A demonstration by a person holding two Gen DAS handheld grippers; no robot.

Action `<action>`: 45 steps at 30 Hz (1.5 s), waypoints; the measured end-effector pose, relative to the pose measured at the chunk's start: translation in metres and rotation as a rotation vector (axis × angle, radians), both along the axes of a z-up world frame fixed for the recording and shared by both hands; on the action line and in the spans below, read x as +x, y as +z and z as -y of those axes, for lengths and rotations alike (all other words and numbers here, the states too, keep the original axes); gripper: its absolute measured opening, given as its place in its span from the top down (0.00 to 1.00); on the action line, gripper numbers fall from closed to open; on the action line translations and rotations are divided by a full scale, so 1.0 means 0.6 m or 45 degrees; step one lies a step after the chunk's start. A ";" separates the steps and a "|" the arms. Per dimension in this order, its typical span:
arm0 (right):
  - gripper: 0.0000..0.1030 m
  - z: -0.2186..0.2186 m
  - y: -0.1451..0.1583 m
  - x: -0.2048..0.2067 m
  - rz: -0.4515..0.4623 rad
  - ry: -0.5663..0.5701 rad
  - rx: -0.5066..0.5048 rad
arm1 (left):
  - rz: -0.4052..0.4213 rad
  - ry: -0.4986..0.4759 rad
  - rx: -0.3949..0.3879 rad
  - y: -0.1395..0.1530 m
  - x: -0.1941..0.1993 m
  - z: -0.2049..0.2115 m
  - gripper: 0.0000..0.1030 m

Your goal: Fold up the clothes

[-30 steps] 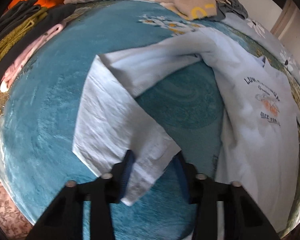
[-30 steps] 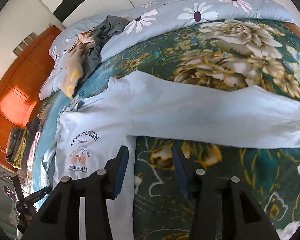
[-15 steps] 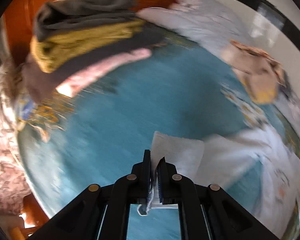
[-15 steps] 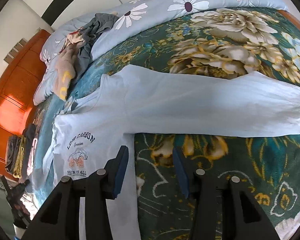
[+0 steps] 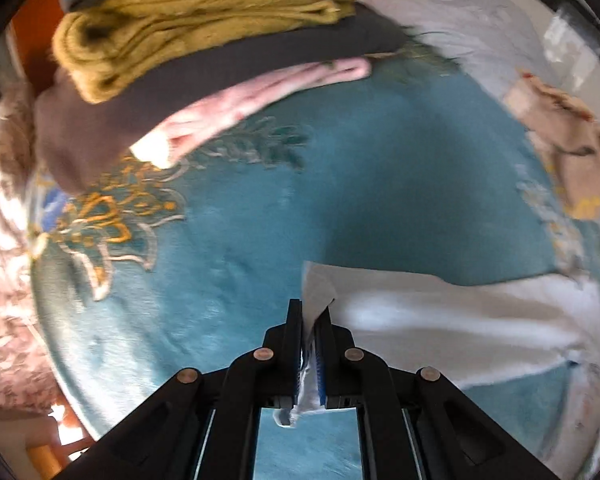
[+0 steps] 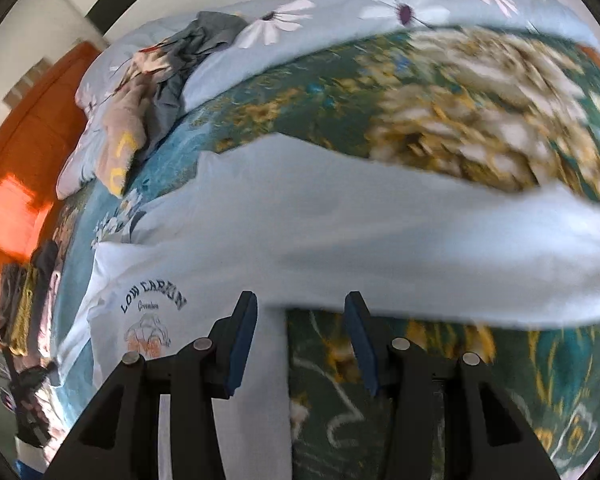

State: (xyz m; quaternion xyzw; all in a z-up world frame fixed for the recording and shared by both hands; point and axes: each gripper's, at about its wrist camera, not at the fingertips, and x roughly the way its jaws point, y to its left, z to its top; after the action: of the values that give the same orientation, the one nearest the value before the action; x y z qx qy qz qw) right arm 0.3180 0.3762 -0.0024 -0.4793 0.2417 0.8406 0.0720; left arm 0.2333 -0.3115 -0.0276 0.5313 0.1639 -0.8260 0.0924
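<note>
A: Left wrist view: the left gripper point(image 5: 310, 326) pinches the shirt's sleeve cuff point(image 5: 316, 286) over the bed point(image 5: 260, 240), near the folded stack point(image 5: 188, 52).

B: The right gripper point(image 6: 300, 320) gapes, empty, above the spread shirt point(image 6: 300, 232). Folding looks barely begun.

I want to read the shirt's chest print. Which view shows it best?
The right wrist view: the print on the pale blue shirt faces the open right gripper. The left wrist view shows only the sleeve, pinched by the left gripper.
</note>
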 end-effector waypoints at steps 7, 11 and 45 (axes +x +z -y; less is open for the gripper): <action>0.55 0.024 0.018 -0.101 -0.045 0.117 0.108 | -0.201 -0.152 0.102 0.077 -0.036 -0.105 0.51; 0.55 0.055 0.012 -0.165 -0.066 0.187 0.050 | -0.215 -0.420 0.305 0.076 -0.132 -0.254 0.47; 0.97 0.178 -0.108 -0.494 -0.034 0.305 -0.751 | -0.025 -0.512 0.421 -0.029 -0.133 -0.357 0.44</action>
State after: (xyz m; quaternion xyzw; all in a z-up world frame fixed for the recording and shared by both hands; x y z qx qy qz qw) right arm 0.0215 0.2692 -0.0671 -0.4934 0.4179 0.7430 -0.1729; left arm 0.1533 -0.0975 -0.0451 0.5529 0.1887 -0.7950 -0.1633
